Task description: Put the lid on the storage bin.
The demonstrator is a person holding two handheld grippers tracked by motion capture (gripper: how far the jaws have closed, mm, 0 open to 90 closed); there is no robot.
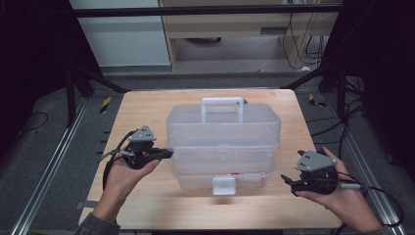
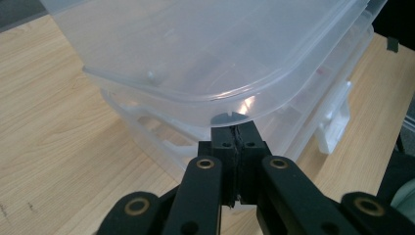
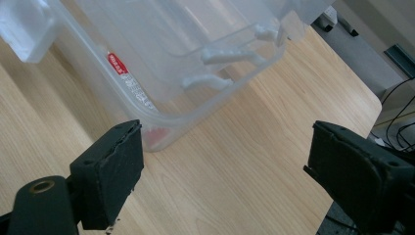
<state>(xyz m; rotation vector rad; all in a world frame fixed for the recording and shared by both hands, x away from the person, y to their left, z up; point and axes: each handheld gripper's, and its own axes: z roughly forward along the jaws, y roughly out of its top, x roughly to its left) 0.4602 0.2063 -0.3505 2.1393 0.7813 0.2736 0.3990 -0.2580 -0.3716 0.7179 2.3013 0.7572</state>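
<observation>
The left gripper (image 1: 169,153) is squeezed tight at the box's (image 1: 222,132) lid edge. The right gripper (image 1: 286,180) waits beside the box, jaws wide apart. Next, I think, the lid gets lifted.

bench (image 1: 147,112): your light wood top, bare at the edges | floor (image 1: 44,147): grey around you | cables (image 1: 298,44): hanging beyond the far right corner

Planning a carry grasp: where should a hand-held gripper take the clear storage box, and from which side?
Probably the white handle on top of the clear storage box. It stands upright as an arch with an open gap beneath, so one jaw can pass under the bar. Come from above, on the near side. The walls are broad and smooth, a poor pinch.
</observation>
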